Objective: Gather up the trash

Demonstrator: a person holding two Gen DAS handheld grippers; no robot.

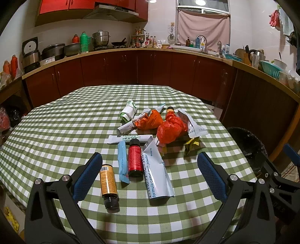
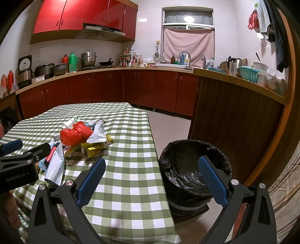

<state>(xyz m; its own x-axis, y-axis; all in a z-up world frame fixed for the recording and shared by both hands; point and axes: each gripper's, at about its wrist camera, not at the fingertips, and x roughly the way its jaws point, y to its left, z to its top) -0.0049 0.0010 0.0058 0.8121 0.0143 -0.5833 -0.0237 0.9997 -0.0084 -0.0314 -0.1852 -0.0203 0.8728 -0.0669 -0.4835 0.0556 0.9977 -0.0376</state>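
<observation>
Two grippers, left (image 1: pixel 150 167) and right (image 2: pixel 151 174), jaws wide; two orange bags (image 1: pixel 171 129).

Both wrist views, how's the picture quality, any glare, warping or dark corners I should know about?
Left wrist view: heavy fisheye bends the counter edge into an arc, corners are black, the ceiling light reflected in the window blows out; the trash on the tablecloth is sharp. Right wrist view: same curvature and dark corners, window glare again; the black-lined bin reads dim but clear.
</observation>
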